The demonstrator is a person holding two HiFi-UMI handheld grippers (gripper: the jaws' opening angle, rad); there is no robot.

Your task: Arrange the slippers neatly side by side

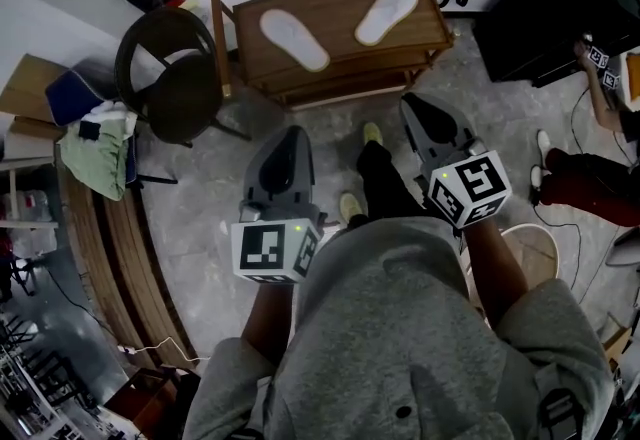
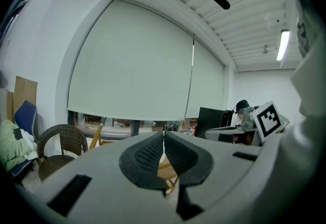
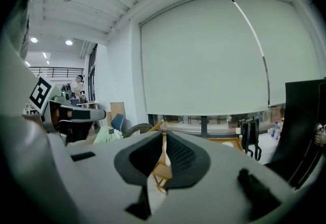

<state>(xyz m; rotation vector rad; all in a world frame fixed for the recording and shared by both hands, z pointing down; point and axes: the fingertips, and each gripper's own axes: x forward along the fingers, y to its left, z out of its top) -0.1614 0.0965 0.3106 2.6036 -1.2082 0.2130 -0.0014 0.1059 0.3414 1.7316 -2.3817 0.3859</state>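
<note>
Head view shows us the wooden table ahead, with a wicker chair just left of it. We hold the left hand-held gripper and the right hand-held gripper short of the table, each with jaws pressed together on nothing. On the tabletop lie the left slipper and the right slipper, apart and angled differently.

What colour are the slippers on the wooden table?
White. The slippers show best in the head view.

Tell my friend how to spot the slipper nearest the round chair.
Find the wooden table in front of the person, beside the dark round chair. The slipper you want is the white one nearer that chair; the other slipper lies farther off and slants the opposite way.
</note>
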